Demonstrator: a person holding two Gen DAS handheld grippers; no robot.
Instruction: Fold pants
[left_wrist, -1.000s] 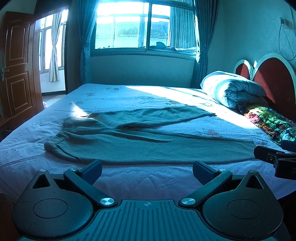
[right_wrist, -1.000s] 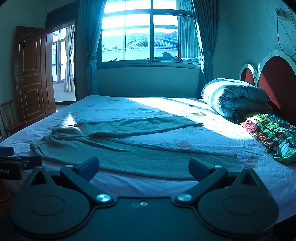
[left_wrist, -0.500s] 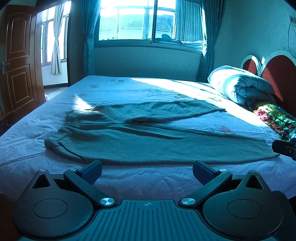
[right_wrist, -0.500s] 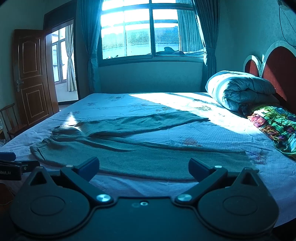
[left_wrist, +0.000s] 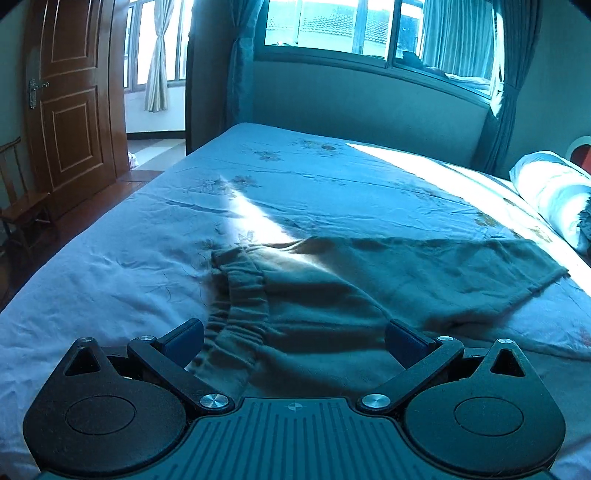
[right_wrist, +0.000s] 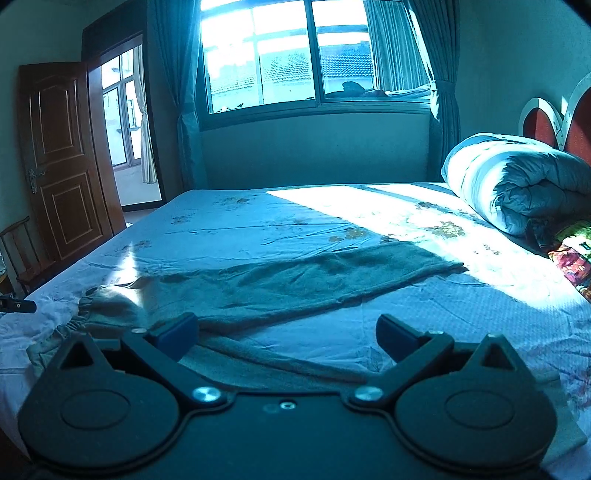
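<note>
Grey-green pants (left_wrist: 332, 295) lie spread flat on the bed, waistband to the left, legs running right. In the left wrist view my left gripper (left_wrist: 293, 341) is open and hovers just over the elastic waistband (left_wrist: 240, 295), holding nothing. In the right wrist view the pants (right_wrist: 295, 284) show both legs, the far leg ending at a hem (right_wrist: 450, 267). My right gripper (right_wrist: 288, 336) is open and empty, low over the near leg. The tip of the left gripper shows at the far left edge (right_wrist: 16, 304).
The bed (left_wrist: 332, 177) has a light blue flowered sheet. A rolled duvet (right_wrist: 517, 184) and a colourful pillow (right_wrist: 572, 254) lie by the headboard on the right. A wooden door (right_wrist: 62, 162) and a chair (left_wrist: 22, 199) stand left of the bed.
Both grippers have moved forward and down, close over the pants. The left one swung to the waistband end; the right one now sits over the near leg. Both stay open.
</note>
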